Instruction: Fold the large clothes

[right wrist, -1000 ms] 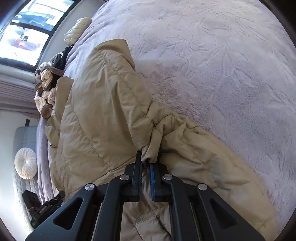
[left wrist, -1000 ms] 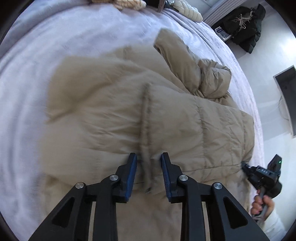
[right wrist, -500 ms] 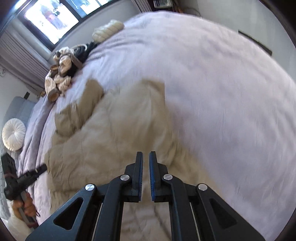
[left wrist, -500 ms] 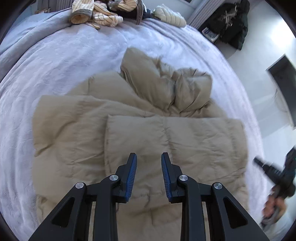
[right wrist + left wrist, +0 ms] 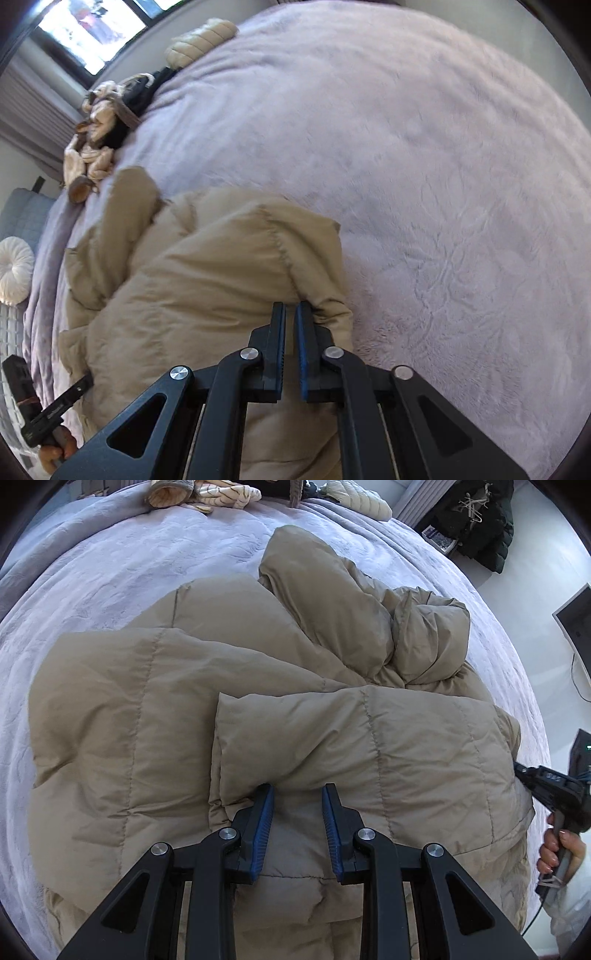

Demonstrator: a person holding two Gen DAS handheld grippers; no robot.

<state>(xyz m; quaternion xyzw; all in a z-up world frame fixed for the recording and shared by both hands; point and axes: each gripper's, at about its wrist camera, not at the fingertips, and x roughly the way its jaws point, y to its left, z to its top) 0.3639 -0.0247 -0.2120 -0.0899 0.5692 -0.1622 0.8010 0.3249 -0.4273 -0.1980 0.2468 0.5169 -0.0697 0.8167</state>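
A large tan puffer jacket lies on the bed, with one side folded over its middle and a sleeve and hood bunched at the far right. My left gripper is open and empty just above the folded panel's near edge. In the right wrist view the jacket fills the lower left. My right gripper has its jaws almost together with nothing between them, above the jacket's right edge. Each gripper shows at the edge of the other's view, the right one and the left one.
The bed has a lilac plush cover, which also shows in the right wrist view. A pile of clothes lies at the head of the bed. A dark coat hangs at the far right. A white round cushion sits at the left.
Both grippers have let go of the jacket and lifted off it. The folded side now lies flat over the middle. My right gripper was shut on the fabric a second ago.
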